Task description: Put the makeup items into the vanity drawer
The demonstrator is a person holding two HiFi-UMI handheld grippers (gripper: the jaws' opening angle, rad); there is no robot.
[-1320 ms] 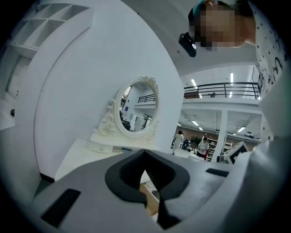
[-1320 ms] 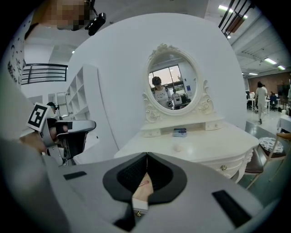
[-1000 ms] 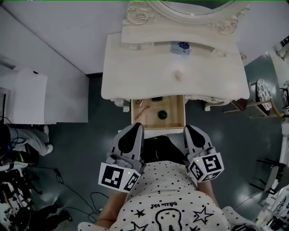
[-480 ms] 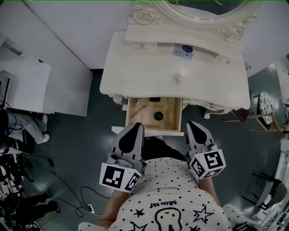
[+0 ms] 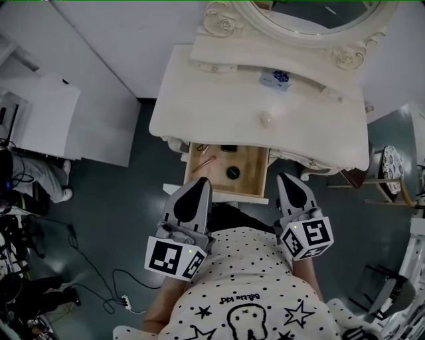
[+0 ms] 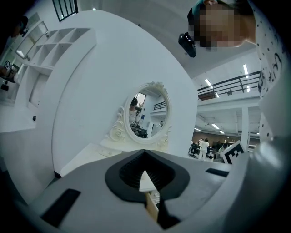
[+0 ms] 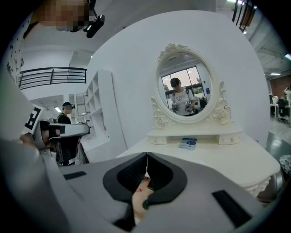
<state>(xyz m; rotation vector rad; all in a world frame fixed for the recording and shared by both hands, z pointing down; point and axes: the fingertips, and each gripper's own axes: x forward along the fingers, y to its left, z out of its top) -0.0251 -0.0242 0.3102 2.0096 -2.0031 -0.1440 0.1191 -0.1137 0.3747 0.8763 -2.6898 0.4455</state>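
Drawer [image 5: 254, 163] of the vanity [image 5: 212, 113], open at centre frame, holding a round dark compact [image 5: 232, 172], a slim stick [image 5: 207, 163] and, along its back edge, what may be two smaller items, too dim to identify. Left gripper [image 5: 199, 186] and right gripper [image 5: 289, 180], lower centre, hover beside the drawer front, each with jaws pressed together on nothing. A small patterned box [image 5: 275, 78] lies on the vanity top below the mirror [image 5: 319, 10].

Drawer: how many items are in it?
4: a stick at left, a round one in the middle, two dark ones at the back; more may hide under the tabletop.
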